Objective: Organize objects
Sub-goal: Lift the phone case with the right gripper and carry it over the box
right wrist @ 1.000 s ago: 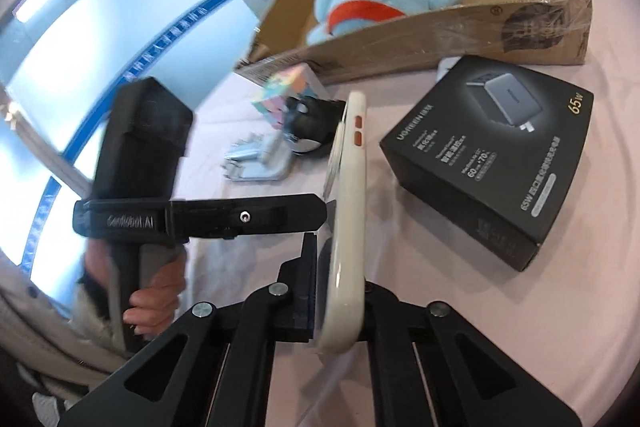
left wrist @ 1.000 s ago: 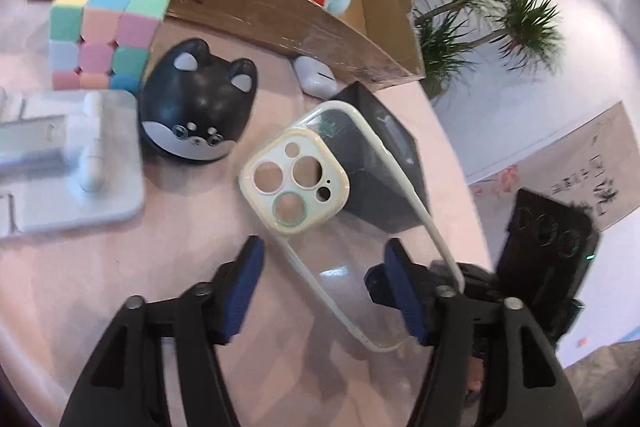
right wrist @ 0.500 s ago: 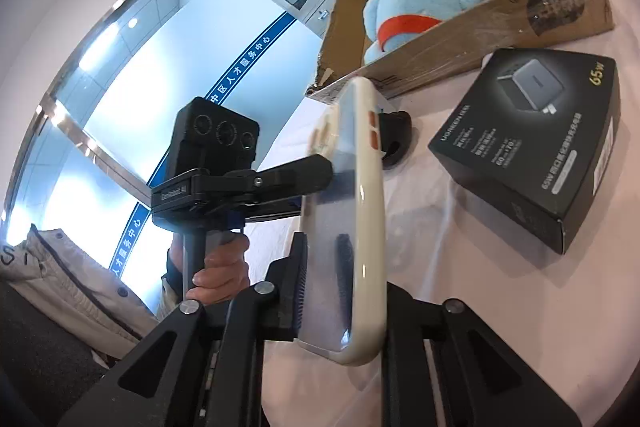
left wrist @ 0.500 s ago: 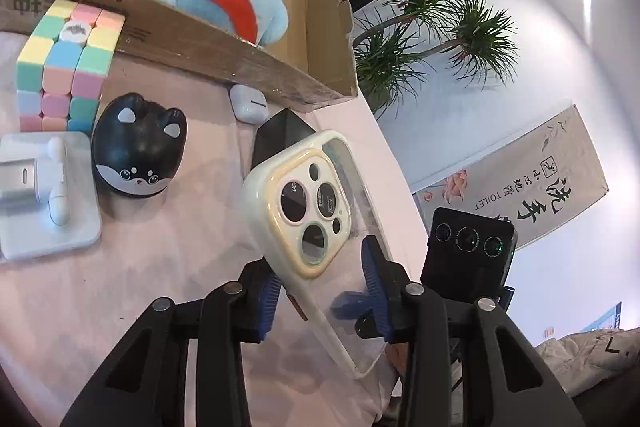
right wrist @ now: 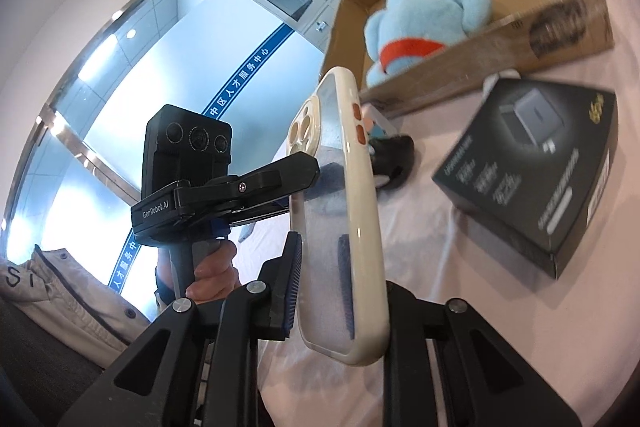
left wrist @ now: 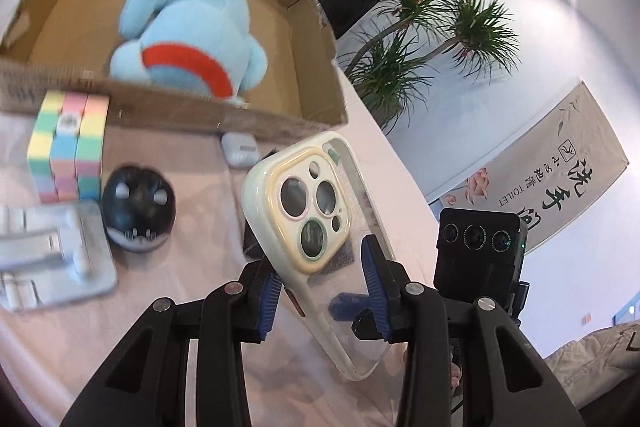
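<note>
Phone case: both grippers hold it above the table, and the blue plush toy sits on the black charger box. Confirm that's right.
Not quite. The blue plush toy lies inside the cardboard box, not on the black charger box, as the right wrist view shows. The left gripper and right gripper do hold the phone case.

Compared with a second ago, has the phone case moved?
Yes. The phone case has lifted off the table and tilted upright; in the left wrist view its top now nears the cardboard box wall.

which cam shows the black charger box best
The right wrist view: the black charger box lies in full sight on the pink cloth, its printed top and one side showing. In the left wrist view only a dark sliver peeks out behind the phone case.
</note>
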`<state>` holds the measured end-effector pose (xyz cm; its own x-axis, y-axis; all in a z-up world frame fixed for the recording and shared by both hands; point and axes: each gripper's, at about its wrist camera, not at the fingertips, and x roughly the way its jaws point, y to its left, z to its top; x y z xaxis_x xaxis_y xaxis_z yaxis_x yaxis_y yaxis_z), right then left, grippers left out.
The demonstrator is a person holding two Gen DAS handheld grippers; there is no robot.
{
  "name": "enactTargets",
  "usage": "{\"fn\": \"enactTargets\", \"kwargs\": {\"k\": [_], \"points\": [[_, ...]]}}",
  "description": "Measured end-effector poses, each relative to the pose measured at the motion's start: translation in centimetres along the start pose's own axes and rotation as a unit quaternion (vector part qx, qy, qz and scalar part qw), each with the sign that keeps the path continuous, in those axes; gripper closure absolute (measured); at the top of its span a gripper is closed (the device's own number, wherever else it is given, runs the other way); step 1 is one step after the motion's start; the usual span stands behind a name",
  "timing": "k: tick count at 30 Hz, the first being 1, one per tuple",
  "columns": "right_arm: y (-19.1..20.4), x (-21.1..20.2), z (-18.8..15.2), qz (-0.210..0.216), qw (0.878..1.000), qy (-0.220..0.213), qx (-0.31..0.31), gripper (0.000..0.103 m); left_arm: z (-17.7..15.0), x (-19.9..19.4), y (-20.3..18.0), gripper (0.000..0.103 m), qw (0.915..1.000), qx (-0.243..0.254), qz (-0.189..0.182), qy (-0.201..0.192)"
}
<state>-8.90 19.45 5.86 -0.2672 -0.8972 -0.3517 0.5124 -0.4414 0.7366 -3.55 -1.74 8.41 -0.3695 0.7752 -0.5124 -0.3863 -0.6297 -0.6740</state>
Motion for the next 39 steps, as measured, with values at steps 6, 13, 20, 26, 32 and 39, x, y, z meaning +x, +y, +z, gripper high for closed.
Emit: {"fn": "enactTargets", "kwargs": {"k": [6,13,20,26,32,39], "points": [[1.1,-0.6,2.4,-0.004,1.0,-0.011,-0.025,0.086,2.4,-0.6,-1.8,0.065,0.9993,0.031,0.004,-0.018],[2.2,-2.0,5.7,-0.011,0.998,-0.024,-0.054,0.086,6.0,-0.6,-3.5,0.063,0.9973,0.063,0.006,-0.037],[2.3,-3.0,9.6,-0.012,0.996,-0.038,-0.075,0.086,10.4,-0.2,-5.1,0.062,0.9943,0.092,0.005,-0.054],[1.1,-3.1,13.2,-0.008,0.997,-0.042,-0.072,0.086,14.2,1.7,-4.8,0.061,0.993,0.101,0.014,-0.06],[-1.3,-2.4,16.0,-0.013,0.997,-0.037,-0.061,0.086,17.4,4.0,-3.0,0.061,0.9942,0.093,0.006,-0.053],[-4.0,-1.5,18.8,-0.021,0.998,-0.032,-0.048,0.086,21.0,6.9,-0.6,0.061,0.9961,0.079,-0.001,-0.04]]}}
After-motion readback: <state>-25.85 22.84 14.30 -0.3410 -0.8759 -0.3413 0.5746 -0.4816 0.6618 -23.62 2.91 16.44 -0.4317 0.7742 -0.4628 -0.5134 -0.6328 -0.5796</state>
